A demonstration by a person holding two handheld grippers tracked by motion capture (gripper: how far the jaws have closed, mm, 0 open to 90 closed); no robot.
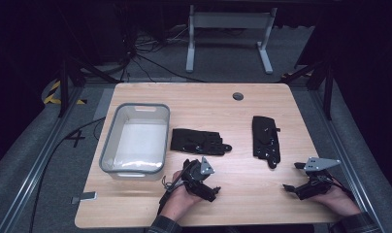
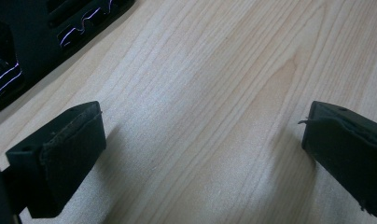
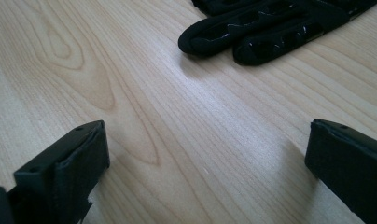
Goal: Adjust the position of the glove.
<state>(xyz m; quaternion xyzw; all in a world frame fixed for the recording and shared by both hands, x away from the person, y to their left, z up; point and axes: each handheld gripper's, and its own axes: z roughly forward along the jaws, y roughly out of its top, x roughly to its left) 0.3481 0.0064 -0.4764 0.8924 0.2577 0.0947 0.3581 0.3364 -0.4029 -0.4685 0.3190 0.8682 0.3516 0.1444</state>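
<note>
Gloves lay mid-table: left glove [image 1: 199,142] beside the grey bin [image 1: 134,169], right glove [image 1: 266,138] farther right. Both grippers, left [image 1: 212,182] and right [image 1: 293,177], rested low near the front edge, jaws spread wide, empty. Work seemed at the reaching stage; next, each should advance toward its glove.

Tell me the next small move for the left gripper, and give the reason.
Probably ease the left gripper forward to the nearer black fabric glove: its jaws stand open with nothing between them, the glove lies flat just beyond, and the grey plastic bin beside it looks empty.
</note>
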